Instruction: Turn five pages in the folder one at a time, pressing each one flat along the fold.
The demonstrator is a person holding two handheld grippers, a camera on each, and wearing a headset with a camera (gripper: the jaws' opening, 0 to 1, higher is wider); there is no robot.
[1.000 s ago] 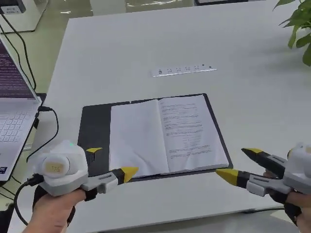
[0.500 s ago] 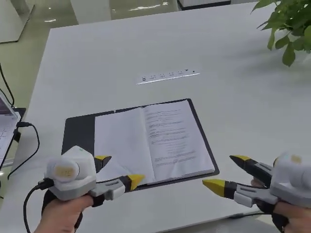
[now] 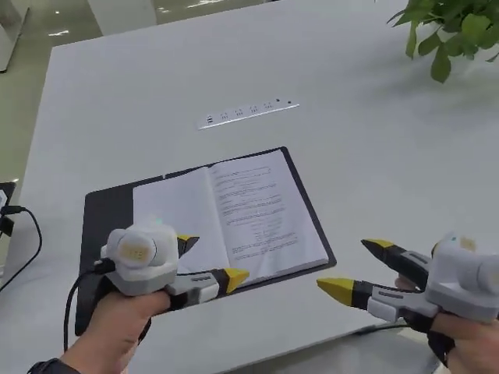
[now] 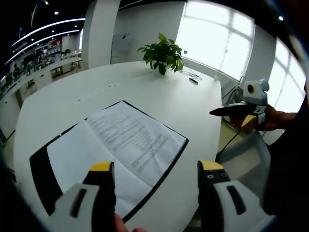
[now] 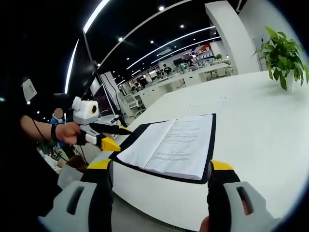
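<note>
On the white desk (image 3: 351, 156), near its front edge, the black folder (image 3: 226, 214) lies open and flat, a blank page (image 3: 175, 214) on the left and a printed page (image 3: 261, 210) on the right. The left gripper (image 3: 210, 259) hovers over the blank page's near edge, jaws spread wide, holding nothing. The right gripper (image 3: 357, 266) is just off the folder's near right corner above bare desk, jaws likewise apart and empty.

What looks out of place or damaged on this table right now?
Nothing stands out. The folder lies open and flat, pages untorn; the left gripper and right gripper hover open near its front edge.
</note>
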